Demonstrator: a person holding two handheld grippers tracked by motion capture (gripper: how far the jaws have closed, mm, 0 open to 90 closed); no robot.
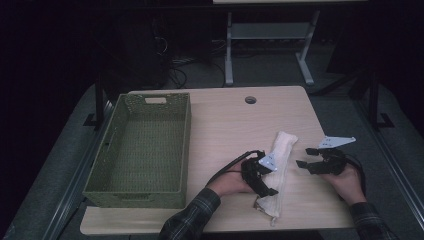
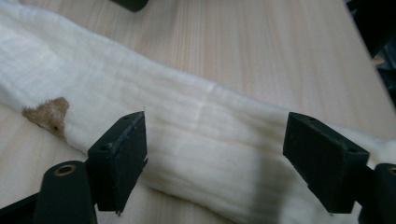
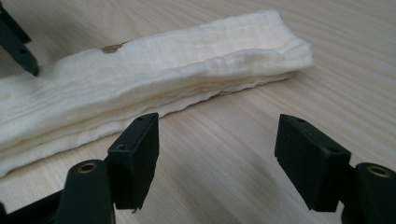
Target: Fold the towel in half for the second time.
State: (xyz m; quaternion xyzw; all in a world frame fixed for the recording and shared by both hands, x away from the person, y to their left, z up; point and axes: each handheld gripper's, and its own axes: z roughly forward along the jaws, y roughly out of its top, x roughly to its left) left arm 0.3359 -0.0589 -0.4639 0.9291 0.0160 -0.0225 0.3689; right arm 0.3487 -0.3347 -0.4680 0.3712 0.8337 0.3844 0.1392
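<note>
Spreading across most of the high view, the light wooden table [image 1: 220, 120] carries everything else. On its left part sits the green perforated basket [image 1: 142, 150], long and open-topped, with nothing showing inside it. Right of the basket, well apart from it, lies the folded cream cloth [image 1: 277, 170], a long narrow bundle running from the table's middle toward the near edge; a small brown patch [image 2: 49, 114] marks one side of it in the left gripper view.

The left gripper [image 1: 265, 177] hangs over the near half of the cloth, held by a hand in a plaid sleeve [image 1: 192, 215]. Its jaws stand wide apart, the cloth lying below and between them without either pad pressing on it.

The right gripper [image 1: 306, 159] hovers just beside the cloth's right edge, above bare wood. Its jaws are also apart with nothing between them, and the cloth's folded end lies ahead of them in the right gripper view.
</note>
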